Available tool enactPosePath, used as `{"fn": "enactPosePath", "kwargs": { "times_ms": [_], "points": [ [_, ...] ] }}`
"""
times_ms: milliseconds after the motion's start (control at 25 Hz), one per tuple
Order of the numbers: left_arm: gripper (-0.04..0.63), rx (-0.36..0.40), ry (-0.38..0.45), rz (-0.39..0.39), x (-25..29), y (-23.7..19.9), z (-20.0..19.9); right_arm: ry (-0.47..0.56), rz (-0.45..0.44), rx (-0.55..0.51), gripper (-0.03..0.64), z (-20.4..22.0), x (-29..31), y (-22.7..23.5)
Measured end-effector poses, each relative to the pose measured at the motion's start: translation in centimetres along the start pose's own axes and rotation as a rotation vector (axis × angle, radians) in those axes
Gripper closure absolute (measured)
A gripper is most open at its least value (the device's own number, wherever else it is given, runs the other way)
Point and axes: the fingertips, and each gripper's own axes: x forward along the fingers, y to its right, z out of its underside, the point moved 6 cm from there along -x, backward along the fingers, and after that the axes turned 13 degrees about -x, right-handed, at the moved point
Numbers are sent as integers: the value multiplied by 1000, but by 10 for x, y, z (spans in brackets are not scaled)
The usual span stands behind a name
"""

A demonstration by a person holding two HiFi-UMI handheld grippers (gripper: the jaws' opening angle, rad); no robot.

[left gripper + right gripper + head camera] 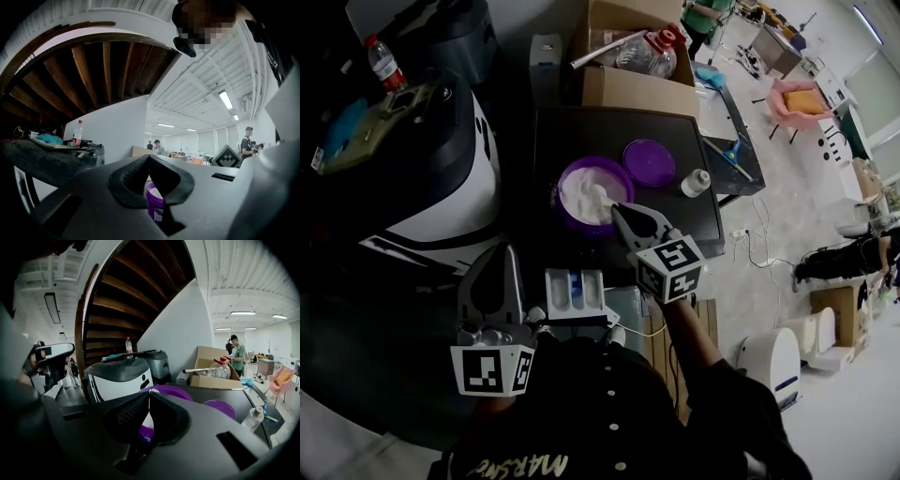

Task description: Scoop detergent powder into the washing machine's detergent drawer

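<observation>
- Detergent drawer [575,295], white with a blue section, lies nearest the person; what it rests on is lost in shadow.
- Left gripper [506,255] is beside it, fingers pressed together on nothing.
- Right gripper [617,210] pinches a white scoop [602,195] in the powder [581,199] of a purple tub [565,176]; the scoop's bowl is hard to make out.
- Dark table [581,136]: purple lid [649,161] near the tub.
- Beyond: cardboard box [633,89], cut off at the top.

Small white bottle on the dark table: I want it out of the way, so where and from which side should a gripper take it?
Pinch the small white bottle across its round body, below the cap, coming in level from the person's side. It seems to stand upright, the purple lid lies close to its left, and the near side looks free.
</observation>
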Motion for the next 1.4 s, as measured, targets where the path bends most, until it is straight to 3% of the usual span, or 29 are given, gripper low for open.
{"fn": "enactPosePath", "kwargs": {
  "times_ms": [240, 320, 360, 600, 720, 760, 880, 1120, 1400],
  "points": [
    [581, -2, -15, -6, 4, -7, 2, -114, 28, 6, 573, 15, 11, 4],
    [581, -3, -15, -10, 4, -9, 2, -137, 8, 16, 416, 19, 13, 3],
    [581, -4, -16, -12, 5, -10, 2, -144, 4, 15, 400, 19, 13, 3],
    [581, -2, -14, -5, 7, -5, 2, -133, 21, -1, 400, 16, 3, 4],
    [581, 2, -11, -2, 7, -2, 1, -66, 35, 10, 406, 7, -10, 5],
    [581, 4, -9, -2, 7, -2, 1, -33, 47, 9, 435, 1, -17, 6],
    [581, 13, -2, -1, 8, 1, -1, 67, 118, -19, 565, -21, -43, 8],
    [581, 30, 32, 7, 11, 9, -13, 269, 230, -59, 584, -54, -99, 20],
    [581, 56, 82, 19, 18, 13, -31, 337, 371, -64, 584, -64, -149, 41]
  ]
}}
